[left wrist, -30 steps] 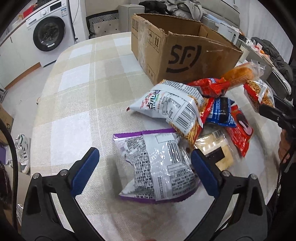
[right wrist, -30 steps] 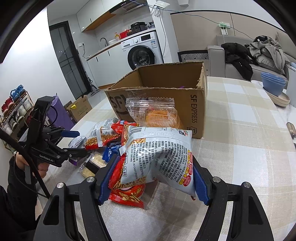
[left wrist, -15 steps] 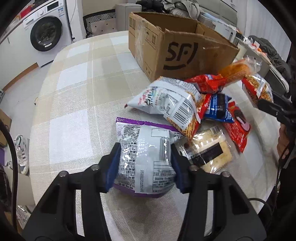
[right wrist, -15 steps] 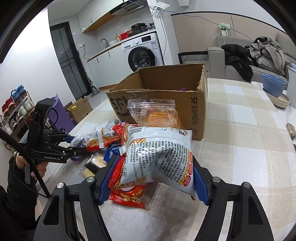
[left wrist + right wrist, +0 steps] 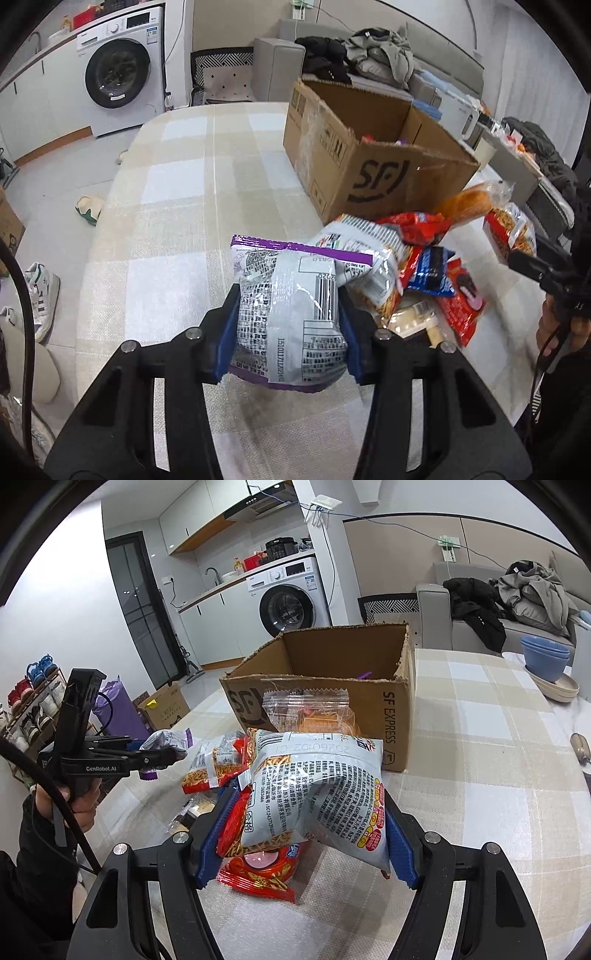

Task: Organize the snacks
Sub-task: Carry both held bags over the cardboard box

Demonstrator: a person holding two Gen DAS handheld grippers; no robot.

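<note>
— Report on your left tongs.

— My left gripper (image 5: 288,314) is clamped on the purple-edged snack bag (image 5: 291,314), both blue pads pressing its sides. The bag hangs clear of the checked tablecloth (image 5: 177,236), near the table's front edge.

— And the right?

— My right gripper (image 5: 306,830) grips the white noodle-snack bag (image 5: 317,794) between its pads, lifted above a red packet (image 5: 258,871) lying on the cloth.

— The remaining snacks?

— Heaped on the cloth just in front of the cardboard box (image 5: 369,162), toward the table's right edge in the left view: a white bag (image 5: 369,243), red packets (image 5: 417,225), a blue packet (image 5: 432,277).

— The box?

— Open-topped, upright, toward the far side of the table.
</note>
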